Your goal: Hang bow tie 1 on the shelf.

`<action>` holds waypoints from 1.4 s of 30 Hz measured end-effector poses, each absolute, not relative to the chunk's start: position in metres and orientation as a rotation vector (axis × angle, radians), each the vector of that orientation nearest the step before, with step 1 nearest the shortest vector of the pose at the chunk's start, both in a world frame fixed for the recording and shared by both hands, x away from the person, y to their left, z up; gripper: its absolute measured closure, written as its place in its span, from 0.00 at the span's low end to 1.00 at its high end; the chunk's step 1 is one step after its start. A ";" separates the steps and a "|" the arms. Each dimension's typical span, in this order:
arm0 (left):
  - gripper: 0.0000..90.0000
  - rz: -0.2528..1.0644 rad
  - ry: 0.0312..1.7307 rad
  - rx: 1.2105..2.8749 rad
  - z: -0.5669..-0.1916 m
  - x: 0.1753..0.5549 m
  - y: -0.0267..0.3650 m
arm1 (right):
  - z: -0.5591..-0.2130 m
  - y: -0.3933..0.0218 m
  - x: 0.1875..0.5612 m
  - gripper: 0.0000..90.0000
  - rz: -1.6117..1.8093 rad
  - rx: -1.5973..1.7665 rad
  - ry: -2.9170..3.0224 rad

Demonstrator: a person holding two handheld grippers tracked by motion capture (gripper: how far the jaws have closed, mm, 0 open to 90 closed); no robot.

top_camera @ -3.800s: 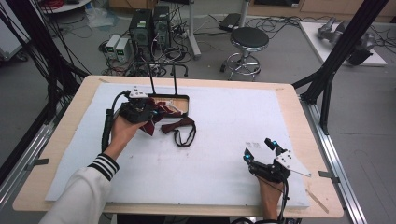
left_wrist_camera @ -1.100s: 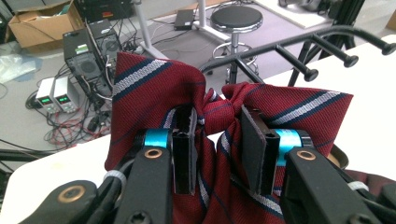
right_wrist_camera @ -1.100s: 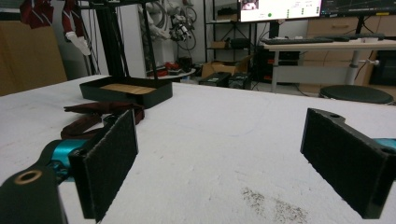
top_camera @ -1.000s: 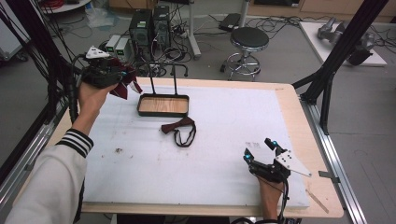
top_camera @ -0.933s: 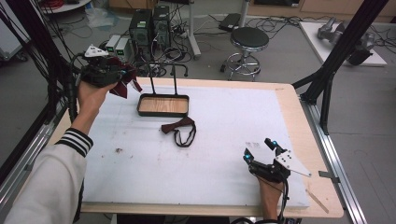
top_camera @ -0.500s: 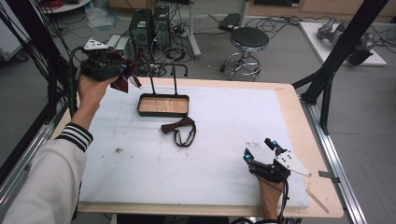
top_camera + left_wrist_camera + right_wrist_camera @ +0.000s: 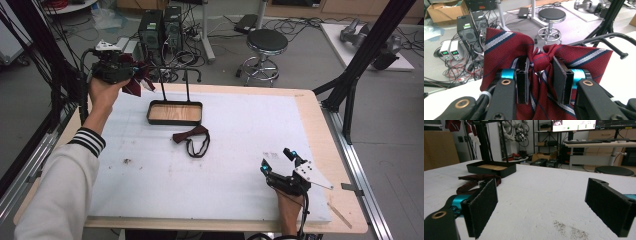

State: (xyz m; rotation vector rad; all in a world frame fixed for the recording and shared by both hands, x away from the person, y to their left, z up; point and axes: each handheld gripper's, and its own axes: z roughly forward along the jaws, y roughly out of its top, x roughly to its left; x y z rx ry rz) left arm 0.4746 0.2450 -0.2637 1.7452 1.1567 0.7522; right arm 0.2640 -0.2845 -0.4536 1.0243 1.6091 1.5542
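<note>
Our left gripper point(image 7: 131, 75) pinches a striped bow tie point(image 7: 541, 60) at its knot, raised just left of the stand's point(image 7: 175, 112) crossbar point(image 7: 604, 40). Our right gripper point(image 7: 280, 160), fingers spread and empty, rests on the tabletop point(image 7: 240, 130), well apart.

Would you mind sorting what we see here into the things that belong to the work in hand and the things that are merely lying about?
In the job:
- left gripper, shut on the striped red bow tie
- black stand with its wooden base
- dark bow tie lying on the table

Lying about:
- right gripper, open, resting on the table
- stool
- computer towers on the floor
</note>
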 end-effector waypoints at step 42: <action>0.74 0.733 1.281 1.822 -0.298 0.478 0.260 | -0.454 -0.284 0.264 0.11 1.553 1.026 1.608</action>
